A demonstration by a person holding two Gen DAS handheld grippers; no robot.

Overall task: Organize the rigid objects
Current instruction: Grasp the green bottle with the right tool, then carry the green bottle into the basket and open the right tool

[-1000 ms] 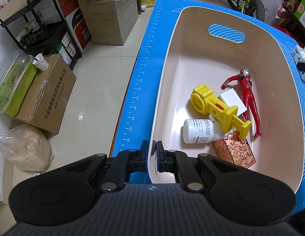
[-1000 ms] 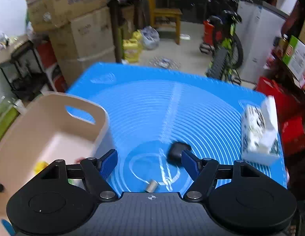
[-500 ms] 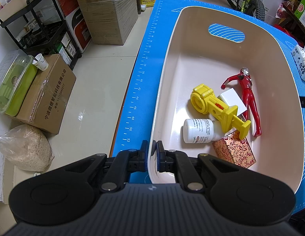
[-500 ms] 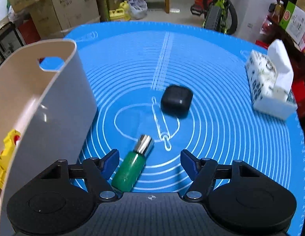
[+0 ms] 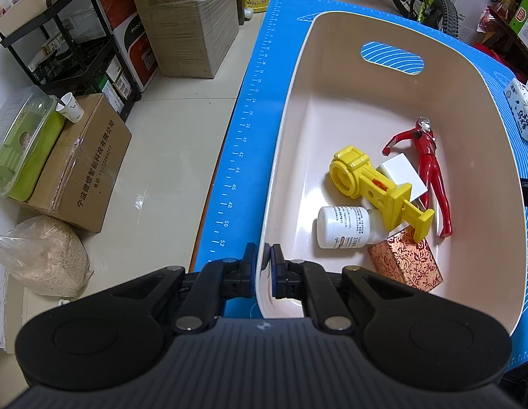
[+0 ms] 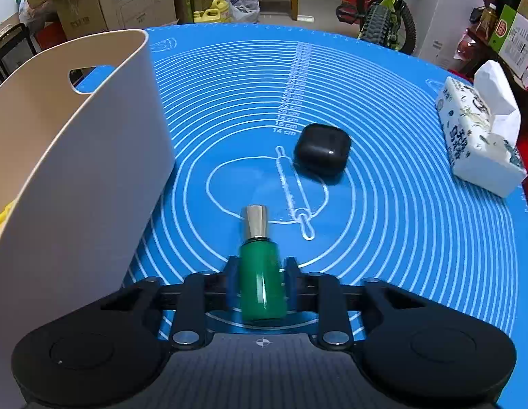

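My left gripper (image 5: 263, 266) is shut on the near rim of the cream basket (image 5: 502, 156). Inside lie a yellow toy (image 5: 373, 187), a red figure (image 5: 432, 170), a white bottle (image 5: 344, 226), a white block (image 5: 402, 172) and a red patterned box (image 5: 405, 262). In the right wrist view my right gripper (image 6: 260, 281) is shut on a green bottle with a silver cap (image 6: 262, 272) lying on the blue mat (image 6: 400, 238). A black case (image 6: 322, 150) lies farther out. The basket wall (image 6: 76, 177) stands to the left.
A tissue pack (image 6: 475, 136) sits at the mat's right edge. Beyond the mat's left edge are the floor, cardboard boxes (image 5: 90, 163), a sack (image 5: 46, 255) and a black rack (image 5: 59, 34). A bicycle (image 6: 383, 17) and boxes stand behind the table.
My right gripper has lowered towards the mat, come over the green bottle and closed on it. My left gripper has stayed shut on the basket rim.
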